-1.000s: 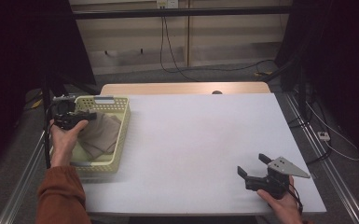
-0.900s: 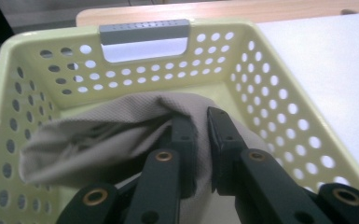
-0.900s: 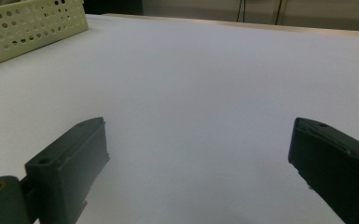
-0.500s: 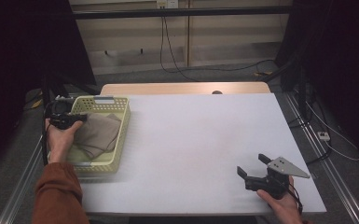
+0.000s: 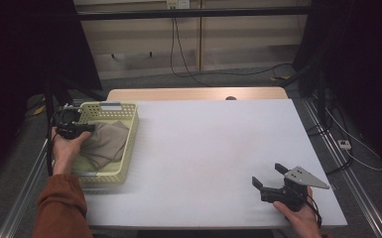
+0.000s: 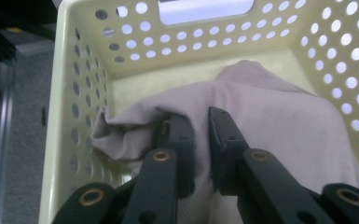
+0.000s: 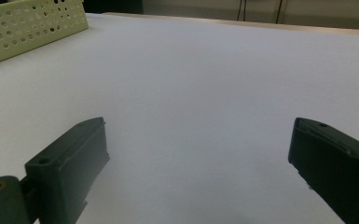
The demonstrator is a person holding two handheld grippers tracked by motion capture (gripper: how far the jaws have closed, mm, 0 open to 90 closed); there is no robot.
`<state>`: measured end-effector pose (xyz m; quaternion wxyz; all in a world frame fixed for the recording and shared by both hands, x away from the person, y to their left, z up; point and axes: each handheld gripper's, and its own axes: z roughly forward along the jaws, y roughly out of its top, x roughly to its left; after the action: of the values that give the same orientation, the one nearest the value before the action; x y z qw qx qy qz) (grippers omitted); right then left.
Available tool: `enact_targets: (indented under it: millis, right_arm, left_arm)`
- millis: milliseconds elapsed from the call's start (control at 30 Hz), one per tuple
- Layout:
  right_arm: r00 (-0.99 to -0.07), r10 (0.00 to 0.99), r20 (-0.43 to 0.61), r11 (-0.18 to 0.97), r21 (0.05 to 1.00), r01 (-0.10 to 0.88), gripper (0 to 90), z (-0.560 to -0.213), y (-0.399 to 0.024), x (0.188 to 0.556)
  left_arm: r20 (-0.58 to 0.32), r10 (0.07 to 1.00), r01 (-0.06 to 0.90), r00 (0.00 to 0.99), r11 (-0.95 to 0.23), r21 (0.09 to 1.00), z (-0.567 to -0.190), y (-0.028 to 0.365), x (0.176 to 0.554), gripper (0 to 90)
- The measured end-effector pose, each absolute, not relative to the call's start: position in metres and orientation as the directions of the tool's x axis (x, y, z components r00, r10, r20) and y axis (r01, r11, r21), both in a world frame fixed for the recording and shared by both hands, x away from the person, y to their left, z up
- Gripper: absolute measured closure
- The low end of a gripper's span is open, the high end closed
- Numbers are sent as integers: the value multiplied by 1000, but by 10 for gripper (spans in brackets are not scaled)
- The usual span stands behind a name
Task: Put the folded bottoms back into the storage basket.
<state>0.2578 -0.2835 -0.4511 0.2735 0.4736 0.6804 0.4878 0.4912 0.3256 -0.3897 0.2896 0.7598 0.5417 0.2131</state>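
Left tongs [image 6: 198, 140] sit down inside the pale yellow basket [image 6: 70, 70], nearly closed, with a fold of the beige cloth [image 6: 279, 116] pinched in the narrow gap between the two black arms. I judge the grip sits on a raised ridge of fabric because a ridge gives the pads something to bite, where flat cloth would slip away. The rest of the cloth spreads ahead of these tongs and off to one side, slumped against the basket's perforated walls, so the basket keeps it gathered within reach.

From the high view, my left hand [image 5: 67, 146] holds the left tongs at the basket's outer rim, with the cloth just beyond them.

Right tongs [image 7: 200, 163] rest low over the bare white surface [image 7: 205, 84], spread wide with nothing between them. They sit well apart from the basket, whose corner lies far ahead of them, probably parked clear so that the cloth has open space to land on.
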Motion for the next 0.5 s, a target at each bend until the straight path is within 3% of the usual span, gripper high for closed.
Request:
enact_targets:
  millis: [100, 167, 267, 400, 500]
  right_arm:
    - [-402, 911, 91, 75, 923, 379, 41, -451, -284, 258]
    - [-403, 911, 91, 75, 923, 379, 41, -451, -284, 258]
    - [-403, 911, 91, 76, 922, 379, 41, -451, -283, 257]
    - [-403, 911, 89, 77, 922, 380, 41, -451, -283, 258]
    - [-401, 912, 90, 76, 922, 380, 41, -451, -283, 258]
  left_arm:
    - [28, 949, 688, 314, -248, 683, -386, 328, 488, 685]
    - [22, 948, 667, 316, -239, 706, -381, 331, 482, 669]
    - [-5, 953, 641, 304, -200, 741, -375, 335, 472, 563]
    - [19, 931, 611, 365, -254, 750, -372, 330, 457, 524]
    - [10, 904, 624, 427, -303, 720, -376, 323, 453, 577]
